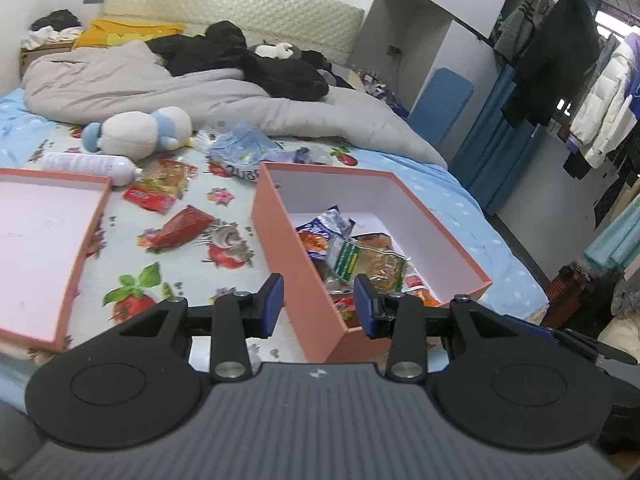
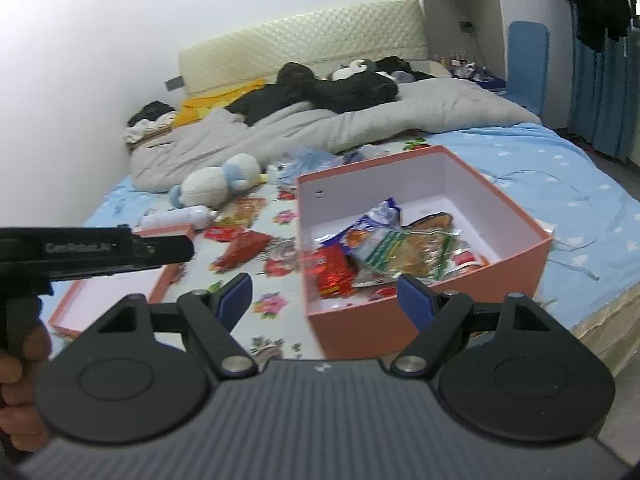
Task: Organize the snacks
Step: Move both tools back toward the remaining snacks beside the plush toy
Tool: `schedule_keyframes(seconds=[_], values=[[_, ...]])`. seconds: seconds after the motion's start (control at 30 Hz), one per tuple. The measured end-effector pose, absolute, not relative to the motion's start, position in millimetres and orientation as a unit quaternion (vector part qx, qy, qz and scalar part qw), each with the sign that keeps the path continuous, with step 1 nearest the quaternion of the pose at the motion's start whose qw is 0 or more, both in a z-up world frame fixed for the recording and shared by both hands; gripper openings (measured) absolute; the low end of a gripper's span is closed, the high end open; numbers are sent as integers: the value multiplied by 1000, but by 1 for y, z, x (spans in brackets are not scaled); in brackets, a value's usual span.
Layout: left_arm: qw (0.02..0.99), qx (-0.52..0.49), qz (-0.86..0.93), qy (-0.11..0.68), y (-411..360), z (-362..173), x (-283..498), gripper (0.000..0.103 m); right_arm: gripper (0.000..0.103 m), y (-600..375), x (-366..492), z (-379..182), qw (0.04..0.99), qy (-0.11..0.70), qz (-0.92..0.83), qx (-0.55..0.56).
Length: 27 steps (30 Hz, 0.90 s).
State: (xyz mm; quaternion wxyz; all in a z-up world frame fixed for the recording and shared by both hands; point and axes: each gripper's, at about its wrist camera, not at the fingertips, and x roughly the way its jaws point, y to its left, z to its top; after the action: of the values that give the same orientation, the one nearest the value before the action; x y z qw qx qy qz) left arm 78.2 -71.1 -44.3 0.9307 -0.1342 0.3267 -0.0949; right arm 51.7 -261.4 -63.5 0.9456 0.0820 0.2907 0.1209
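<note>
Bed [image 1: 460, 200]: fills most of both views, blue sheet with a flowered cloth on top
Duvet [image 1: 160, 92]: grey, heaped across the upper half of the left view, black clothes on it
Box [image 1: 276, 216]: pink, open, centre right of the left view, on the bed
Lid [image 1: 80, 240]: pink, upturned, at the left edge of the left view, apart from the box
Plush [image 1: 140, 132]: white and blue, upper left of centre, lying beside the duvet
Snacks in box [image 1: 360, 256]: several packets piled in its near end
Loose snacks [image 1: 184, 228]: red packets on the cloth between lid and box
Bottle [image 1: 88, 164]: white, lying just above the lid
Left tool [image 1: 319, 304]: bottom centre, jaws partly spread, nothing between them
Right tool [image 2: 326, 300]: bottom centre of the right view, jaws spread wide, holding nothing
</note>
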Motion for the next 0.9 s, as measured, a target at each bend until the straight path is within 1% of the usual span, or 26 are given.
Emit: schedule_keyframes(seconds=[0.27, 0.47, 0.57, 0.7, 0.9], values=[[938, -140, -55, 313, -46, -44, 34, 44, 81, -236, 29, -66, 943, 276, 170, 68], [938, -136, -32, 317, -32, -51, 7, 44, 81, -222, 13, -71, 940, 266, 205, 54], [936, -137, -21, 324, -22, -54, 5, 44, 81, -215, 5, -72, 943, 255, 211, 27], [937, -132, -15, 322, -17, -56, 3, 44, 81, -213, 3, -76, 940, 261, 218, 36], [928, -150, -18, 341, -5, -70, 12, 44, 81, -201, 12, -86, 935, 272, 221, 44]])
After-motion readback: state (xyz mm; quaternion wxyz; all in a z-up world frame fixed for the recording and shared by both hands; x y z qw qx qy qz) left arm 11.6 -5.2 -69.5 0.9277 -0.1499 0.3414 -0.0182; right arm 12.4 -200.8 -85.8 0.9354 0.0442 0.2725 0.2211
